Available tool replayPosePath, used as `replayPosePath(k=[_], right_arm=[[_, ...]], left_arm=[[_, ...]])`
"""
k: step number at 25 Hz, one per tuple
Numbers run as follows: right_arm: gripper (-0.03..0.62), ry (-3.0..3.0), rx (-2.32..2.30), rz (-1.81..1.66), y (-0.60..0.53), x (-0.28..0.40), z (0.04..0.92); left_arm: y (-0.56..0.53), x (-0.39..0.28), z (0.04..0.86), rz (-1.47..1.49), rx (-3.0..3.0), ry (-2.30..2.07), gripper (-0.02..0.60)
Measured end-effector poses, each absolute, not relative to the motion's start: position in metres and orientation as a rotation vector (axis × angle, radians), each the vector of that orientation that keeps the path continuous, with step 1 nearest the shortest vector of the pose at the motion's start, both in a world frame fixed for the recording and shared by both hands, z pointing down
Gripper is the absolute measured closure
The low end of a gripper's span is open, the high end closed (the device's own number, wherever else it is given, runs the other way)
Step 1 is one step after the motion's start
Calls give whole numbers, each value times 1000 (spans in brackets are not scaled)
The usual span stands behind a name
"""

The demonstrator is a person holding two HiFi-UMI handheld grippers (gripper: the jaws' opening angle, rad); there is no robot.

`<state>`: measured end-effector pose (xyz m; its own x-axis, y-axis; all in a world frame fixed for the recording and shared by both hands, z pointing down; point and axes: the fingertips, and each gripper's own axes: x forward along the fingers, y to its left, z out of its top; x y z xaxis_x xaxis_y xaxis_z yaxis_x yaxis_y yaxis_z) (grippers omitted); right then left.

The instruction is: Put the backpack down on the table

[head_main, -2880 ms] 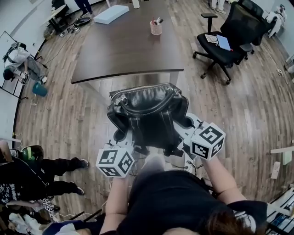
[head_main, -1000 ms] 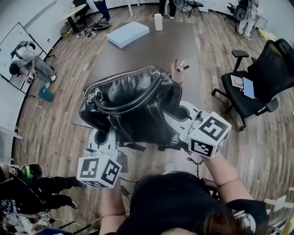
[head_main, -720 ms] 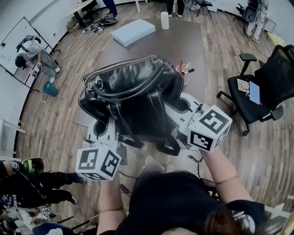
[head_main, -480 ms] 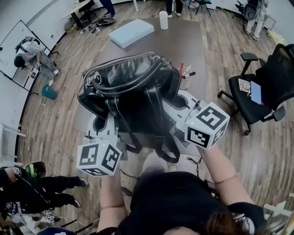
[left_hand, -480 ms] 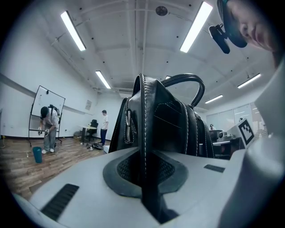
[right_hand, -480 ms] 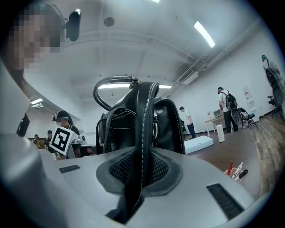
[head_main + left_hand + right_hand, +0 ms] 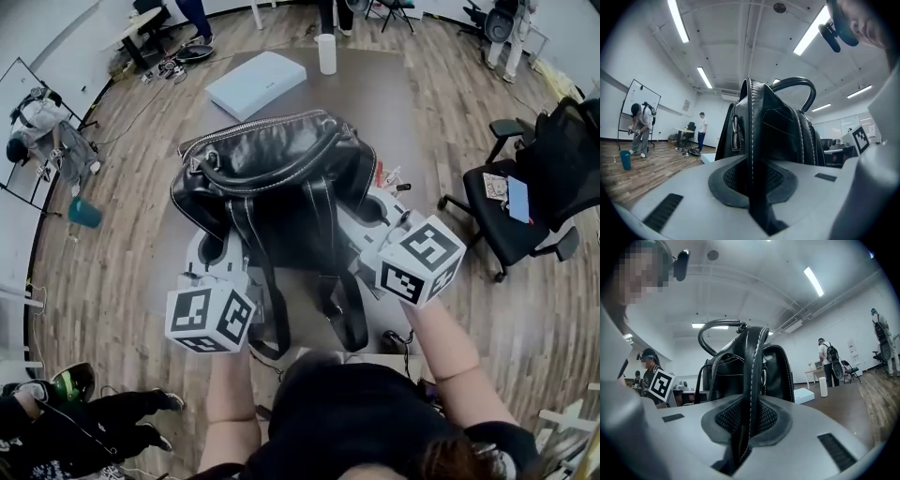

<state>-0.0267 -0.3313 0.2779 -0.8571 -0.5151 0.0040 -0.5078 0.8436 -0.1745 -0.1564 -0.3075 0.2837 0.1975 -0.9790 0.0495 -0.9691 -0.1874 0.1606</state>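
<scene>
Left gripper view: the left gripper is clamped on one white-stitched strap, and the right gripper on the second. One glossy black leather backpack, upright with its arched handle uppermost and its zip running left to right, is held over the near end of the dark counter.

An open office (wood-plank floor throughout): long dark table, black swivel chair, whiteboard, strip lights.

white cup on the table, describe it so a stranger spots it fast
Look past the black backpack to the far end of the dark table. Two white things sit there: the cup is the upright round one, right of the flat box.
</scene>
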Motion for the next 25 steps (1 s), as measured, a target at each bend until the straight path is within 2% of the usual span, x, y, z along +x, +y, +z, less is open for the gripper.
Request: replayPosePath(k=[13, 25], right_arm=[[537, 2971, -1000, -306, -428, -63, 328], [534, 2980, -1117, -290, -473, -77, 375]], left_arm=[[-414, -195, 337, -75, 2302, -1764, 532], [-465, -209, 390, -62, 2270, -1742, 532]])
